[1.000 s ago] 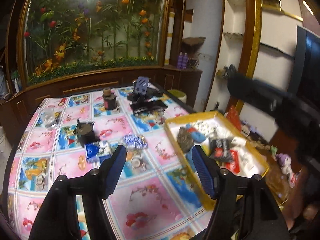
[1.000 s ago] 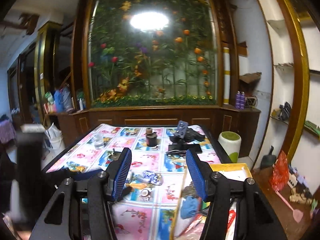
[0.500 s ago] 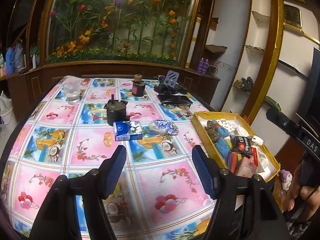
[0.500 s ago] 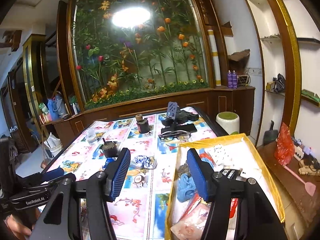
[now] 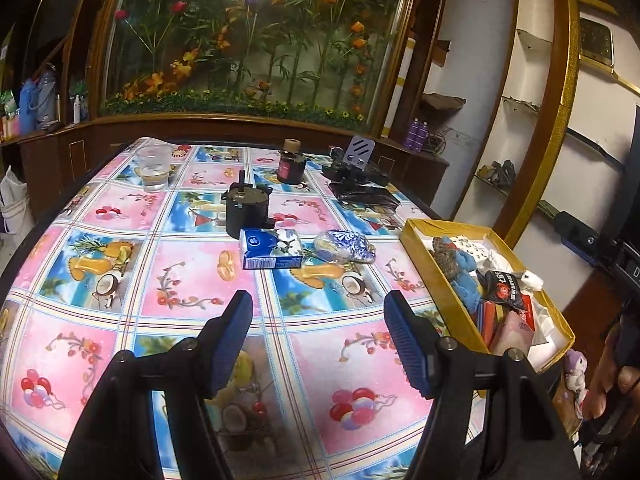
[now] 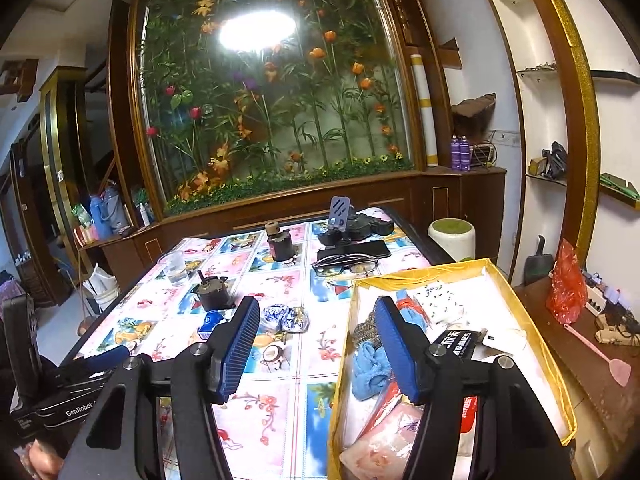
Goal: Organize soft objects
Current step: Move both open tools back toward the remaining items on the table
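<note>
A blue-and-white tissue pack (image 5: 271, 254) and a blue-patterned soft bundle (image 5: 345, 245) lie side by side mid-table. My left gripper (image 5: 318, 308) hangs open above the cloth, short of both, nothing between its fingers. At the table's right edge stands a yellow box (image 5: 424, 256) holding a blue cloth (image 5: 466, 280), a grey knit piece, a black packet (image 5: 502, 290) and a pink pack. My right gripper (image 6: 316, 312) is open and empty, over the left rim of the yellow box (image 6: 344, 344). Its right finger is above the blue cloth (image 6: 370, 364). The tissue pack (image 6: 210, 320) lies beyond its left finger.
A black canister (image 5: 245, 210) stands just behind the tissue pack. Farther back are a dark jar (image 5: 290, 166), a plastic cup (image 5: 153, 168), glasses on a phone (image 5: 368, 198) and a phone stand (image 5: 360, 152). The table has a flowered plastic cloth (image 5: 180, 272). A hand (image 5: 608, 380) shows at the right edge.
The left gripper swung left and dropped, so the tissue pack and bundle now lie straight ahead. The right gripper sank toward the box's near end. Both rolled slightly.
</note>
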`<act>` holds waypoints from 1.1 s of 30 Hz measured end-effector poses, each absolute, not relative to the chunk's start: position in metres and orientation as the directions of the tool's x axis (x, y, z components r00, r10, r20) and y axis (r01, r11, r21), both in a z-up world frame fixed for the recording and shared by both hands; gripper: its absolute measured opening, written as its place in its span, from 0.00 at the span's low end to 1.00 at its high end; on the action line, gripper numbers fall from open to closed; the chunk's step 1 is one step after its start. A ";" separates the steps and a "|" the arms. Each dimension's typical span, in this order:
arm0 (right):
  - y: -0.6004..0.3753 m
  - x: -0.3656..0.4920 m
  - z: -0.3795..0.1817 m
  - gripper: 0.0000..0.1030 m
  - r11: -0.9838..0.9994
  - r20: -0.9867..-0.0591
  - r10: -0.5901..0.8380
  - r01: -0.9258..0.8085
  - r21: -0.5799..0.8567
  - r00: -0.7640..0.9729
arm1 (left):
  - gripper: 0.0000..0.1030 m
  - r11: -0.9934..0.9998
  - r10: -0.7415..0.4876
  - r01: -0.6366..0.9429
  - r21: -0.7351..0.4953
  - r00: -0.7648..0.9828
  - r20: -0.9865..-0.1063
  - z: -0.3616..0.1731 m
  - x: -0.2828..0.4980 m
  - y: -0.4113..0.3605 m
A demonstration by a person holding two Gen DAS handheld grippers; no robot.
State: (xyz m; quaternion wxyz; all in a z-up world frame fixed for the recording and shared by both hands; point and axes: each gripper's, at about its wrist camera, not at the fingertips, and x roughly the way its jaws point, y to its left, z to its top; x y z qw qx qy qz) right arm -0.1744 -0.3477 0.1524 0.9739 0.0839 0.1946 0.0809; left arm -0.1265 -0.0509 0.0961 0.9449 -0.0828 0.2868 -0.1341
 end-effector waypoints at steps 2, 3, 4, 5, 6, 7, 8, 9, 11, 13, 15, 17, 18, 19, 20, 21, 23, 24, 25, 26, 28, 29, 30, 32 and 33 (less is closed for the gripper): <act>-0.344 -0.174 0.154 0.63 0.975 -0.369 0.191 -0.130 0.182 0.910 | 0.65 0.947 -0.306 0.201 -0.251 0.801 -0.514 0.101 -0.126 -0.044; -0.343 -0.173 0.154 0.63 0.976 -0.368 0.188 -0.131 0.174 0.911 | 0.65 0.944 -0.314 0.203 -0.261 0.800 -0.512 0.106 -0.126 -0.039; -0.341 -0.173 0.154 0.63 0.976 -0.369 0.190 -0.135 0.170 0.910 | 0.65 0.943 -0.314 0.202 -0.263 0.801 -0.510 0.109 -0.126 -0.037; -0.340 -0.171 0.154 0.63 0.975 -0.372 0.199 -0.145 0.169 0.907 | 0.65 0.948 -0.301 0.194 -0.252 0.806 -0.510 0.114 -0.125 -0.034; -0.340 -0.169 0.154 0.63 0.972 -0.375 0.213 -0.157 0.175 0.902 | 0.65 0.957 -0.274 0.178 -0.230 0.815 -0.510 0.120 -0.125 -0.031; -0.338 -0.166 0.155 0.63 0.968 -0.380 0.230 -0.170 0.183 0.896 | 0.65 0.960 -0.263 0.171 -0.220 0.822 -0.505 0.126 -0.124 -0.028; -0.338 -0.162 0.155 0.63 0.960 -0.389 0.259 -0.191 0.204 0.884 | 0.65 0.961 -0.260 0.170 -0.219 0.825 -0.501 0.130 -0.122 -0.025; -0.338 -0.157 0.155 0.63 0.949 -0.397 0.292 -0.213 0.232 0.870 | 0.65 0.962 -0.254 0.165 -0.216 0.829 -0.499 0.134 -0.120 -0.021; -0.335 -0.145 0.154 0.63 0.924 -0.417 0.359 -0.257 0.283 0.835 | 0.65 0.968 -0.232 0.147 -0.203 0.834 -0.501 0.140 -0.114 -0.015; -0.330 -0.136 0.150 0.63 0.910 -0.432 0.395 -0.283 0.302 0.811 | 0.65 0.972 -0.213 0.126 -0.200 0.836 -0.505 0.140 -0.106 -0.009; -0.323 -0.124 0.142 0.63 0.904 -0.458 0.415 -0.296 0.309 0.786 | 0.65 0.970 -0.210 0.111 -0.214 0.824 -0.527 0.133 -0.094 -0.005; -0.316 -0.112 0.133 0.63 0.898 -0.490 0.431 -0.306 0.316 0.757 | 0.65 0.970 -0.210 0.100 -0.222 0.804 -0.556 0.122 -0.081 -0.003; -0.313 -0.105 0.128 0.63 0.894 -0.507 0.440 -0.309 0.324 0.741 | 0.65 0.971 -0.208 0.095 -0.222 0.795 -0.570 0.118 -0.076 -0.004; -0.310 -0.096 0.122 0.63 0.888 -0.530 0.453 -0.313 0.336 0.717 | 0.65 0.971 -0.206 0.087 -0.223 0.781 -0.589 0.112 -0.067 -0.004; -0.307 -0.092 0.118 0.63 0.885 -0.543 0.460 -0.312 0.345 0.702 | 0.65 0.970 -0.207 0.079 -0.231 0.767 -0.607 0.107 -0.057 -0.005; -0.305 -0.086 0.115 0.63 0.884 -0.554 0.462 -0.309 0.351 0.693 | 0.67 0.967 -0.211 0.067 -0.246 0.750 -0.627 0.101 -0.045 -0.006; -0.300 -0.076 0.110 0.63 0.886 -0.563 0.458 -0.303 0.350 0.688 | 0.78 0.960 -0.225 0.048 -0.275 0.716 -0.661 0.091 -0.022 -0.009; -0.298 -0.073 0.108 0.63 0.888 -0.563 0.454 -0.300 0.348 0.690 | 0.82 0.956 -0.228 0.030 -0.291 0.700 -0.677 0.085 -0.009 -0.010; -0.296 -0.070 0.106 0.63 0.891 -0.562 0.448 -0.295 0.345 0.696 | 0.83 0.954 -0.228 0.014 -0.300 0.683 -0.694 0.080 0.002 -0.012; -0.295 -0.069 0.104 0.63 0.892 -0.560 0.445 -0.291 0.345 0.699 | 0.85 0.953 -0.231 0.007 -0.304 0.668 -0.707 0.076 0.010 -0.015; -0.294 -0.068 0.098 0.63 0.889 -0.558 0.450 -0.293 0.351 0.698 | 0.87 0.955 -0.227 -0.008 -0.297 0.625 -0.747 0.065 0.030 -0.023; -0.295 -0.068 0.096 0.63 0.890 -0.559 0.449 -0.294 0.349 0.697 | 0.87 0.959 -0.217 -0.010 -0.282 0.615 -0.758 0.061 0.037 -0.029; -0.296 -0.068 0.094 0.63 0.892 -0.560 0.445 -0.292 0.344 0.699 | 0.87 0.967 -0.194 -0.014 -0.254 0.604 -0.773 0.056 0.045 -0.036; -0.299 -0.067 0.091 0.63 0.896 -0.567 0.438 -0.286 0.340 0.698 | 0.87 0.977 -0.162 -0.017 -0.211 0.580 -0.799 0.049 0.056 -0.049; -0.301 -0.065 0.090 0.63 0.896 -0.570 0.438 -0.286 0.340 0.695 | 0.87 0.980 -0.157 -0.012 -0.201 0.575 -0.803 0.046 0.061 -0.055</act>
